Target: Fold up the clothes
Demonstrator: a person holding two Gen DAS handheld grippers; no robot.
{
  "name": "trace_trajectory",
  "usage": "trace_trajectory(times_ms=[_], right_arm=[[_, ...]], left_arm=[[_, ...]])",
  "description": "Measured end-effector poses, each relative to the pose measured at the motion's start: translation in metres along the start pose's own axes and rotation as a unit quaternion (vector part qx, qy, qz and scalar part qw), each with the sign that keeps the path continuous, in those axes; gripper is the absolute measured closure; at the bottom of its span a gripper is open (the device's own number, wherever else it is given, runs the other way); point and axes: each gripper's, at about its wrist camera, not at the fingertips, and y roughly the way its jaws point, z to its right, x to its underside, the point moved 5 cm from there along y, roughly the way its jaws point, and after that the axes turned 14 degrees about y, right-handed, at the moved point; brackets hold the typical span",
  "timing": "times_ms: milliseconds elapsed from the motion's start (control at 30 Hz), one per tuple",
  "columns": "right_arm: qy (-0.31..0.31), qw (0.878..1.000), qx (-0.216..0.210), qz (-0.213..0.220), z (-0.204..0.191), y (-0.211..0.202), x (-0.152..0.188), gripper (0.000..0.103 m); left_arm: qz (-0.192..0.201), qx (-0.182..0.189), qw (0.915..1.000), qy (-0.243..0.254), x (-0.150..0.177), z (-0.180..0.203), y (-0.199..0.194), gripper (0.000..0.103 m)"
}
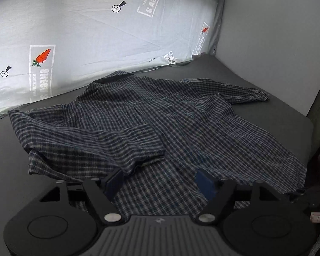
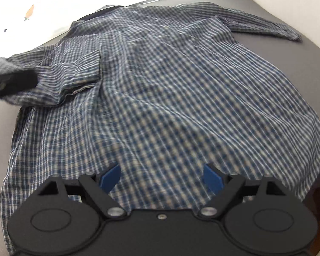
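Observation:
A blue and white checked long-sleeved shirt (image 1: 160,123) lies spread on a dark grey surface (image 1: 266,111), its collar at the far side. Its left sleeve is folded over the body and its right sleeve (image 1: 241,91) stretches out to the right. My left gripper (image 1: 160,181) is open, low over the near hem, with its blue pads on either side of the cloth. In the right wrist view the shirt (image 2: 170,89) fills the frame. My right gripper (image 2: 162,176) is open over the near hem. The left gripper (image 2: 10,84) shows as a dark blur by the folded sleeve.
A pale grey sheet with carrot prints (image 1: 96,32) rises behind the shirt. A plain light wall (image 1: 277,32) stands at the right. The dark surface ends at an edge on the right (image 1: 311,140). Bare grey surface (image 2: 2,128) lies left of the shirt.

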Motion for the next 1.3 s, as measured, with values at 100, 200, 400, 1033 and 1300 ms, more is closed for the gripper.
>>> trace_trajectory(times_ms=[100,200,400,1033,1300], right_arm=[[-0.060,0.998,0.012,0.024,-0.007,0.003,-0.005,0.019],[-0.195,0.977,0.006,0.080,-0.042,0.010,-0.017,0.021],[-0.453,0.875,-0.051,0.164,-0.129,0.035,-0.030,0.038],[-0.534,0.768,-0.100,0.340,-0.104,0.012,-0.201,0.095],[-0.466,0.828,0.045,0.308,0.001,0.084,-0.319,0.085]], left_arm=[[-0.053,-0.071,0.9958,-0.021,0.033,-0.022,-0.010,0.027],[-0.105,-0.142,0.9830,-0.051,0.065,-0.043,-0.024,0.027],[-0.161,-0.210,0.9491,-0.170,0.105,-0.040,-0.057,0.027],[-0.176,-0.309,0.8999,-0.253,0.030,0.113,-0.079,0.102],[-0.197,-0.155,0.9417,-0.224,-0.010,0.193,0.023,0.094]])
